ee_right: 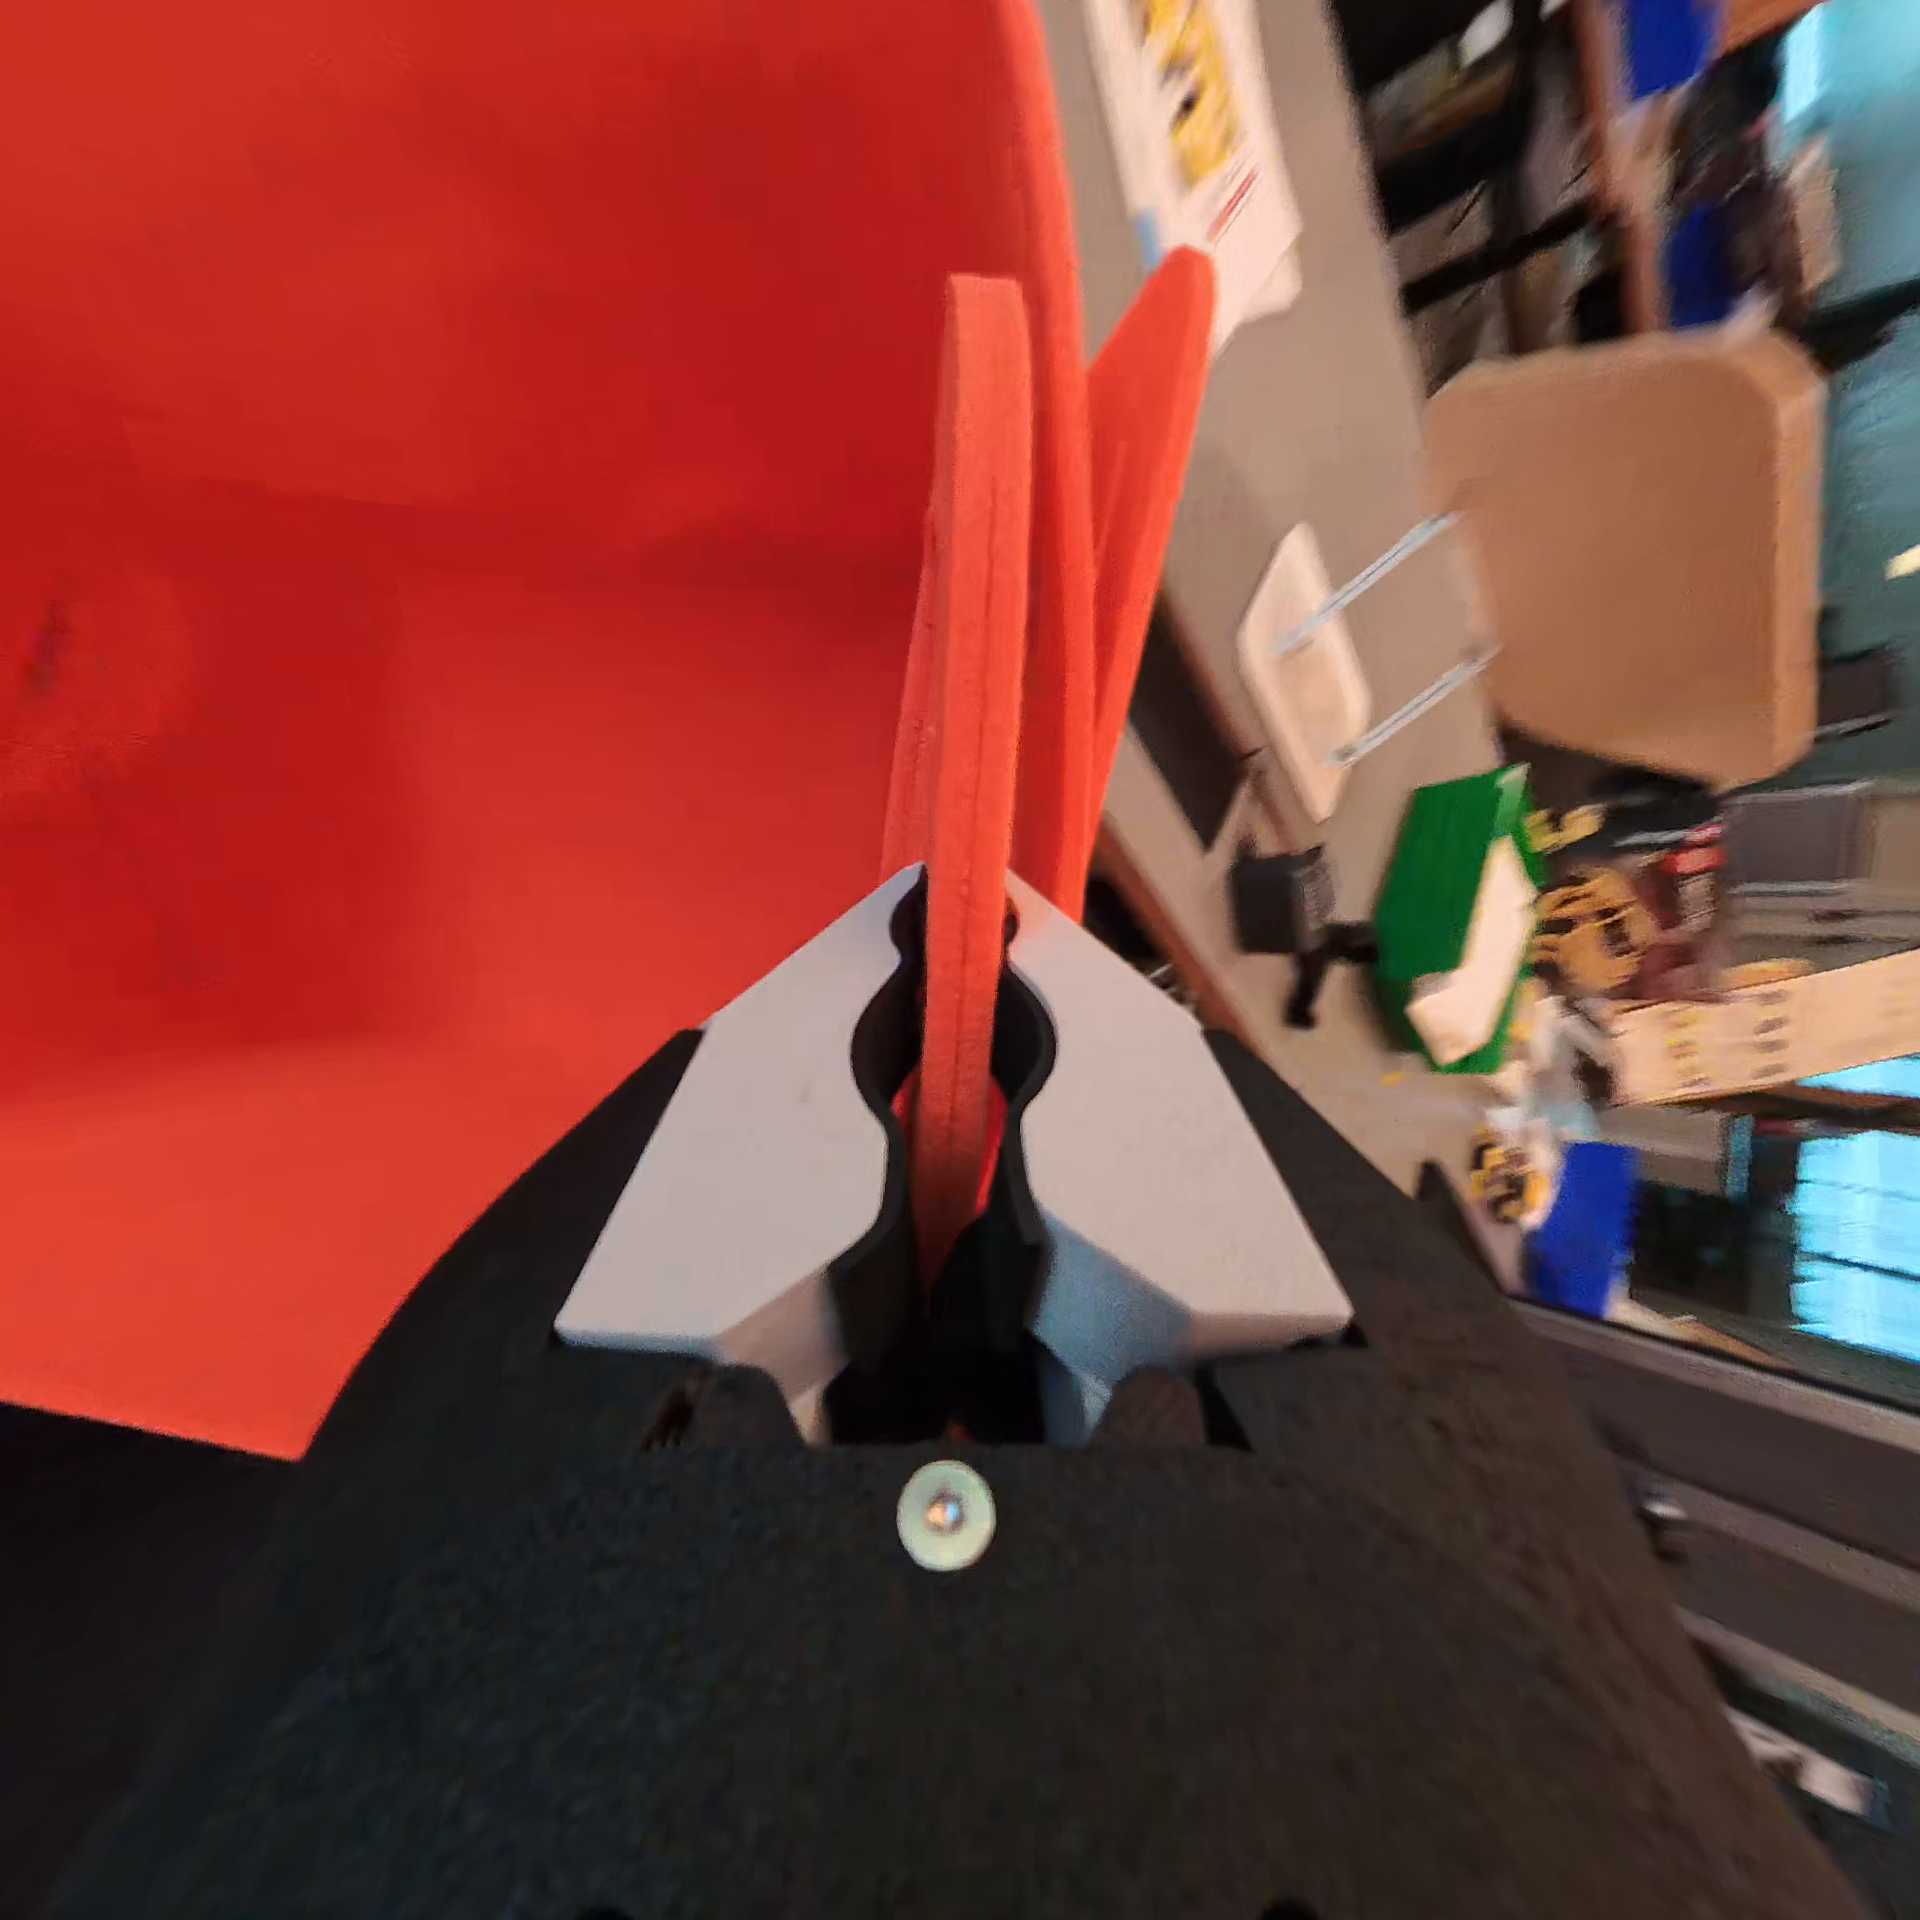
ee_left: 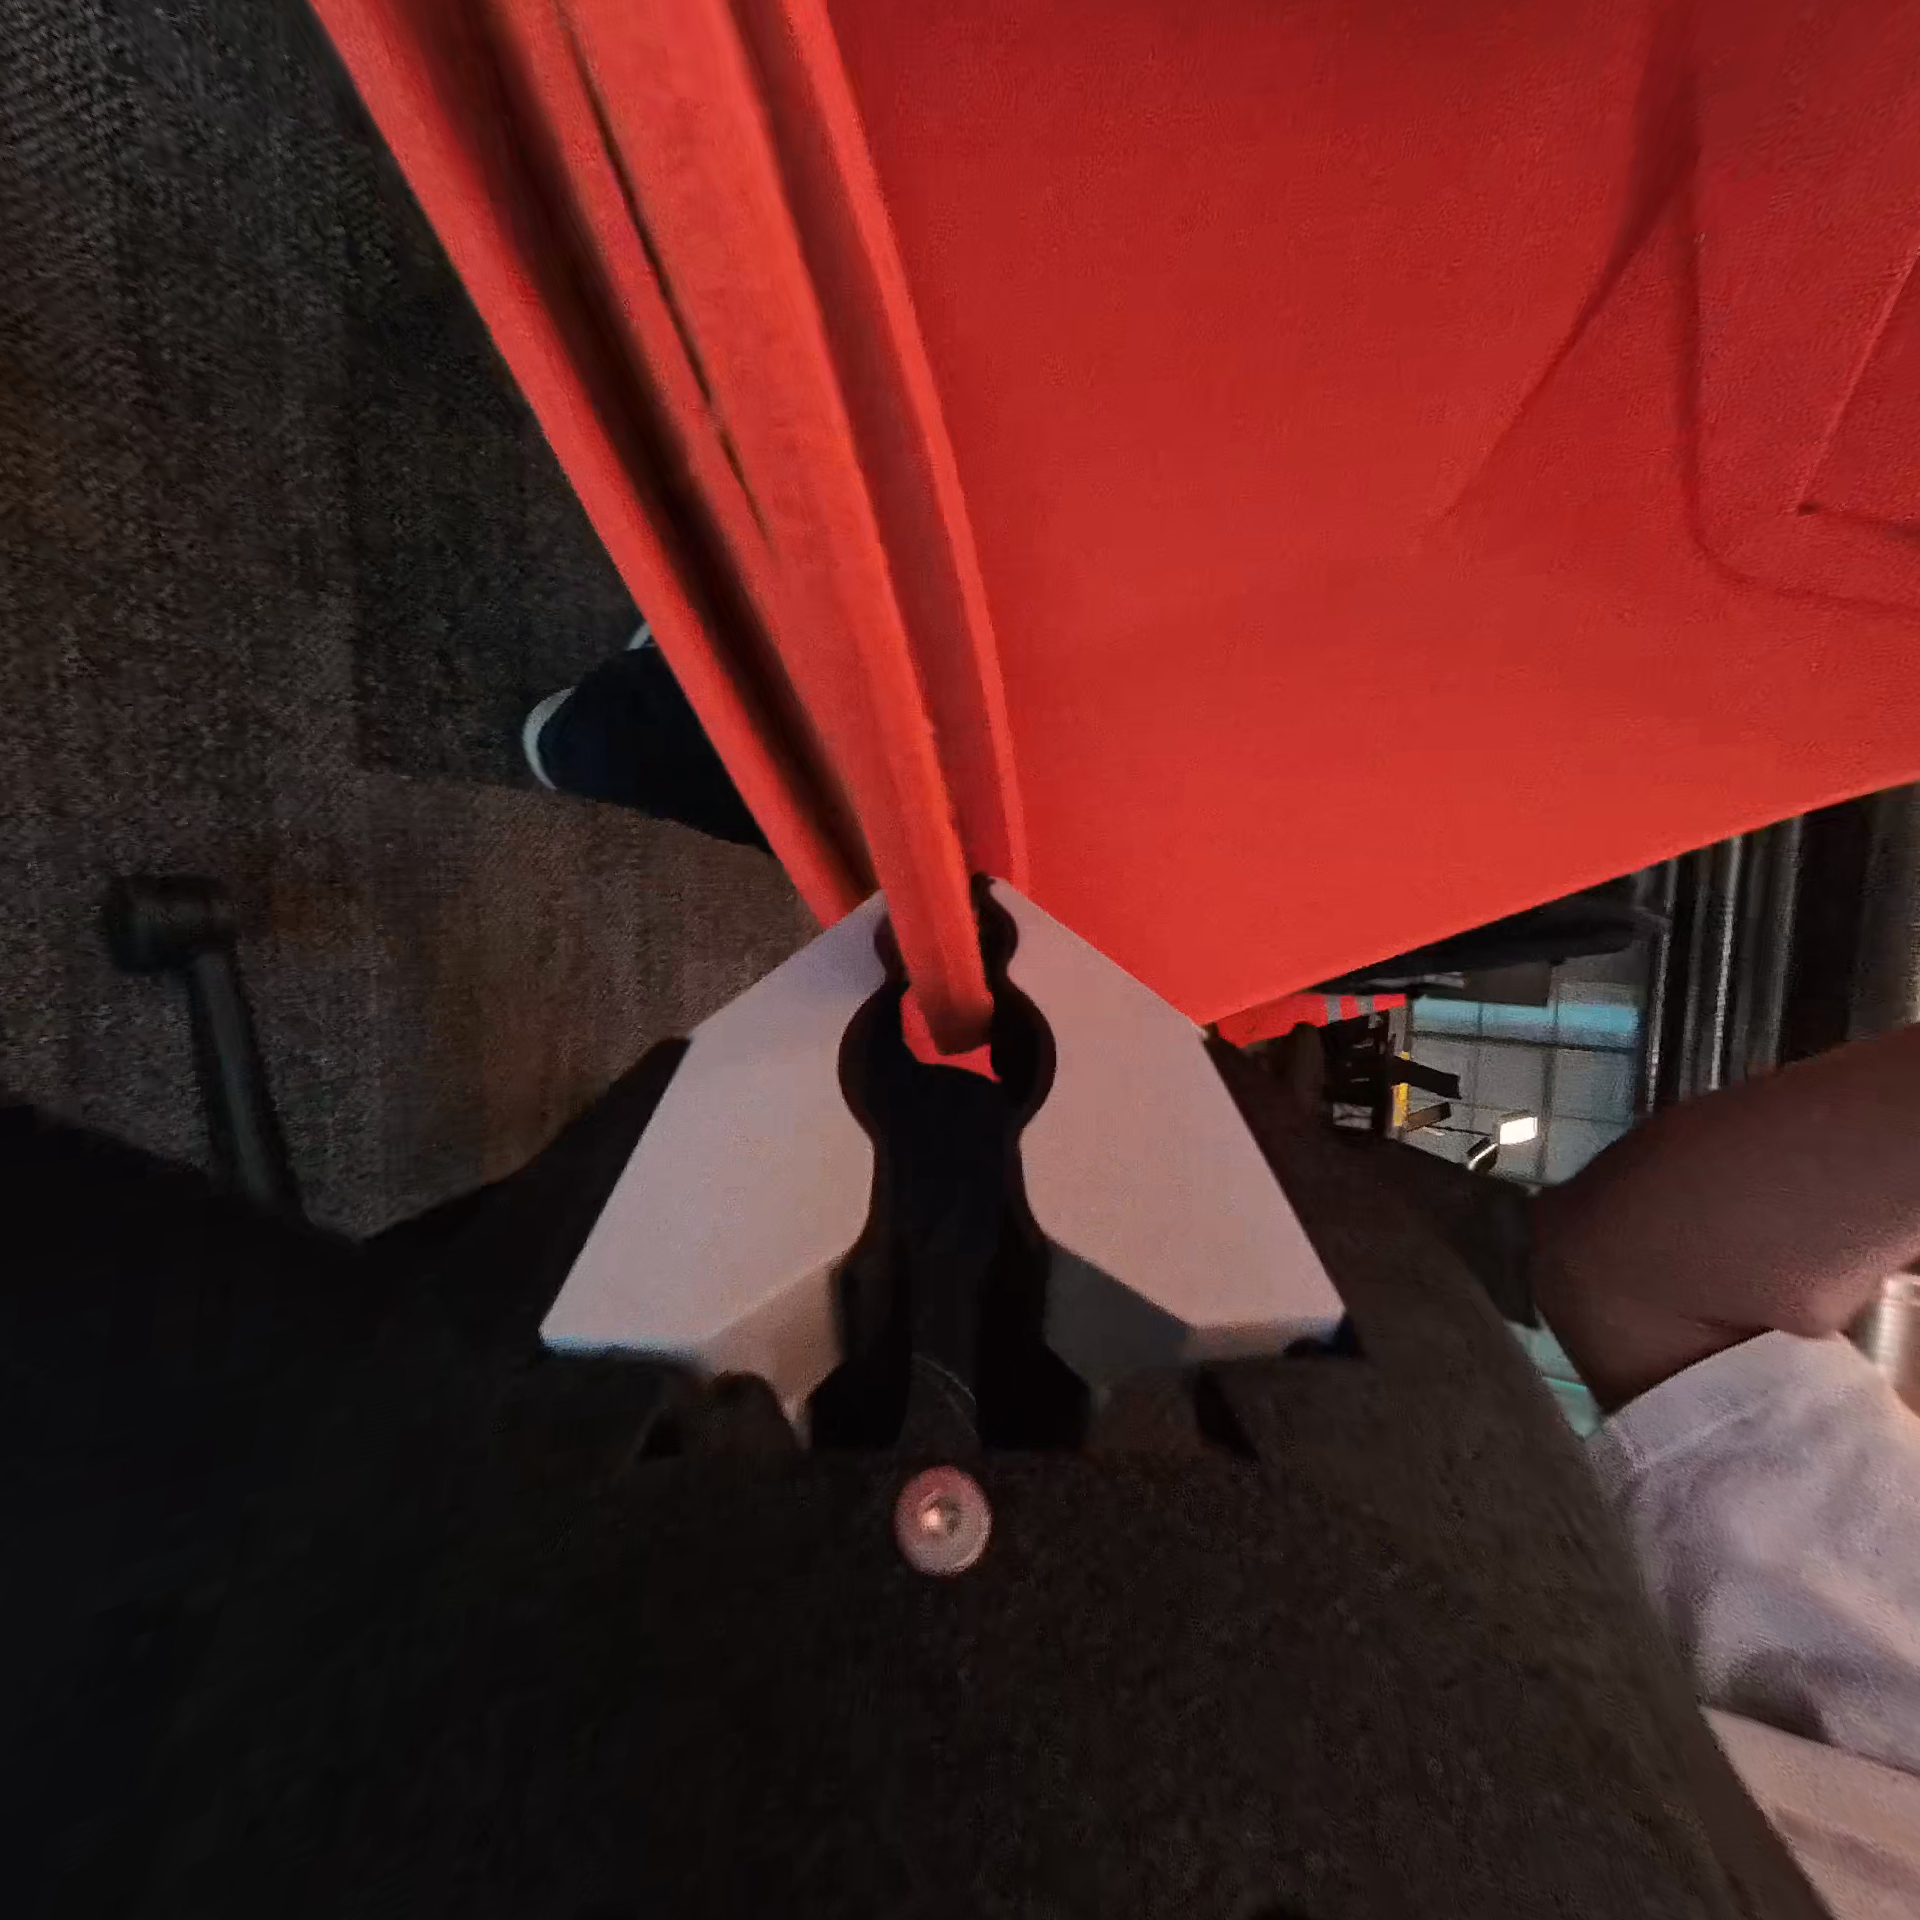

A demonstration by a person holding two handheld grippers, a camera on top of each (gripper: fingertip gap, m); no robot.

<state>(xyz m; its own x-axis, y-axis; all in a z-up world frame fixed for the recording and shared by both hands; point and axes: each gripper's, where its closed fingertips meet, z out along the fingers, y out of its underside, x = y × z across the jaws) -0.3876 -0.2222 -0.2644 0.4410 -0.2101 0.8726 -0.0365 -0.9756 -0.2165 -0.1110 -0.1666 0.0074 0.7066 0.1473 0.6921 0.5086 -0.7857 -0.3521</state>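
Observation:
A large red cloth point(ee_left: 1351, 436) hangs stretched in the air between both grippers. My left gripper point(ee_left: 940, 914) is shut on a folded hem of the red cloth, which bunches into long pleats running up and left. In the right wrist view the same red cloth point(ee_right: 468, 571) fills the left half. My right gripper point(ee_right: 966, 894) is shut on a stitched edge of it, which stands up between the grey fingers point(ee_right: 790, 1122). The rest of the cloth spreads away to the left of that gripper.
Grey carpet point(ee_left: 208, 520) lies below the left gripper, with a dark shoe point(ee_left: 623, 738) and a metal leg point(ee_left: 223, 1039). A person's forearm point(ee_left: 1745, 1195) and white fabric point(ee_left: 1787, 1538) are at right. A beige chair point(ee_right: 1631, 561), green box point(ee_right: 1455, 914) and cluttered shelves stand right.

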